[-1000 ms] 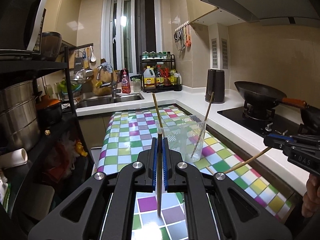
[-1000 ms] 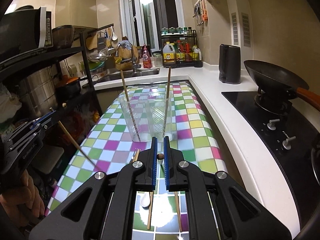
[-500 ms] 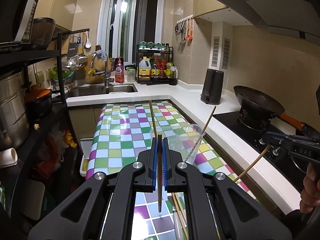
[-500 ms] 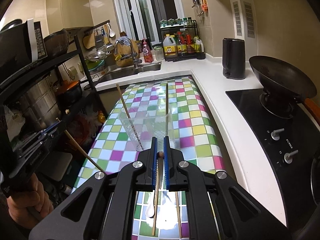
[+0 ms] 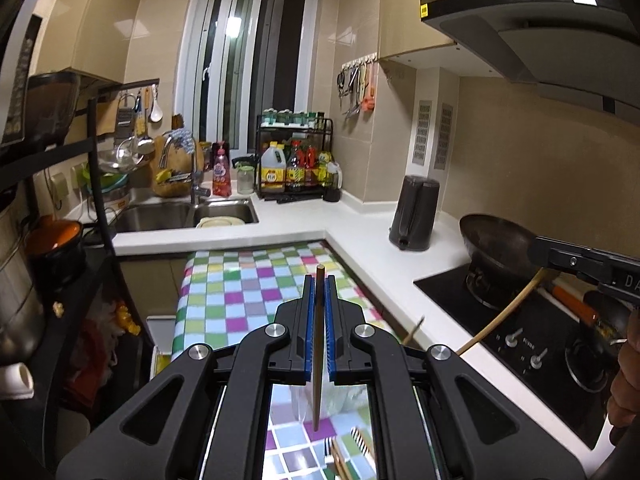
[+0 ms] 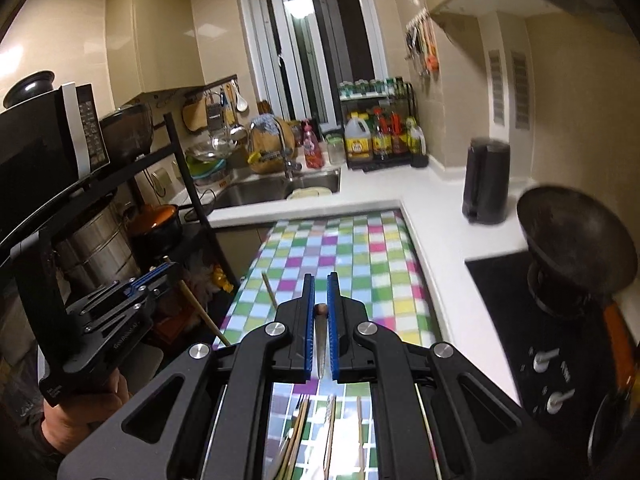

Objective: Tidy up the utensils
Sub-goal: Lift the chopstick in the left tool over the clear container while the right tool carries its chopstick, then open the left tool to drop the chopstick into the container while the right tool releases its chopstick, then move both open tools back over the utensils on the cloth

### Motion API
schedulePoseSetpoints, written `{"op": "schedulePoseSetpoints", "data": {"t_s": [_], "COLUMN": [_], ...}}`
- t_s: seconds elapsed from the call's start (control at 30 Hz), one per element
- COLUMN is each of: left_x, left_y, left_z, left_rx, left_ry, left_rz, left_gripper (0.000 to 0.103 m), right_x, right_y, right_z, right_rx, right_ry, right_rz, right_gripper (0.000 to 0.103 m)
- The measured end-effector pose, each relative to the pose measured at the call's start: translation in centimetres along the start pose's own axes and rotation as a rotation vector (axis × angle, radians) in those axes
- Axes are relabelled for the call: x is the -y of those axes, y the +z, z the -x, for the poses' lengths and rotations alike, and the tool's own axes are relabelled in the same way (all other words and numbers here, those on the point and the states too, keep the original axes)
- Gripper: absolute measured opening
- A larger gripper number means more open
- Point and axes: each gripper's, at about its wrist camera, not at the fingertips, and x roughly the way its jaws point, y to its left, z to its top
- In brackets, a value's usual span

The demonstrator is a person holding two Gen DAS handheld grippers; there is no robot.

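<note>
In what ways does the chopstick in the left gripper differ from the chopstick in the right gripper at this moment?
In the left wrist view, the left chopstick stands nearly upright; the right chopstick slants down-left. The left chopstick's top reaches just past the left gripper's fingertips; the right chopstick's round end sits below the right gripper's fingertips. Both look wooden and are clamped.

Wok (image 5: 500,240): on stove, right.
Kettle (image 5: 414,212): dark, on white counter.
Sink (image 5: 180,214): steel, far left.
Bottle rack (image 5: 296,160): corner by window.
</note>
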Motion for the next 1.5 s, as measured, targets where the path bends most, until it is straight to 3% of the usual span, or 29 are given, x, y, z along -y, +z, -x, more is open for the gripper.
{"op": "schedulePoseSetpoints", "data": {"t_s": [0.17, 0.23, 0.33, 0.53, 0.87, 0.93, 0.97, 1.0, 1.13, 1.27, 1.4, 1.5], "left_x": [0.0, 0.2, 0.1, -0.1, -0.7, -0.8, -0.9, -1.0, -1.2, -1.2, -0.6, 0.0], "left_y": [4.0, 4.4, 3.6, -1.0, -3.9, -3.9, -3.7, -3.5, -2.2, -1.7, -3.2, -5.5], "left_z": [-1.9, -3.5, -6.6, -12.5, -14.8, -14.7, -14.3, -13.9, -10.4, -5.9, -0.6, 2.5], "left_rx": [0.059, 0.047, 0.013, -0.118, -0.184, -0.185, -0.174, -0.159, -0.088, -0.015, 0.044, 0.066], "left_ry": [-0.029, -0.041, -0.043, -0.043, -0.035, -0.033, -0.036, -0.04, -0.03, -0.02, -0.003, 0.016], "left_rz": [0.025, 0.018, 0.022, -0.003, -0.021, -0.01, -0.002, 0.002, 0.001, 0.014, 0.012, 0.018], "left_gripper": [0.005, 0.005, 0.005, 0.005, 0.005, 0.015, 0.029, 0.035, 0.035, 0.036, 0.036, 0.036], "right_x": [-0.5, -0.5, -0.1, 0.7, 1.1, 0.8, 0.7, 0.6, 0.6, 0.2, -0.2, -0.1], "right_y": [3.4, 3.7, 3.0, 0.0, -2.7, -3.0, -2.9, -2.8, -2.0, -1.7, -2.9, -4.7], "right_z": [-2.1, -3.9, -7.2, -13.2, -16.8, -16.8, -16.5, -16.2, -13.0, -7.4, -1.1, 2.2], "right_rx": [0.024, 0.007, -0.048, -0.157, -0.232, -0.249, -0.242, -0.231, -0.172, -0.059, 0.059, 0.122], "right_ry": [-0.026, -0.044, -0.04, -0.043, -0.022, -0.014, -0.022, -0.032, -0.044, -0.024, -0.001, -0.002], "right_rz": [0.036, 0.058, 0.059, 0.065, 0.068, 0.082, 0.088, 0.091, 0.078, 0.074, 0.059, 0.032], "right_gripper": [0.006, 0.006, 0.006, 0.006, 0.006, 0.014, 0.018, 0.026, 0.031, 0.032, 0.044, 0.045]}}
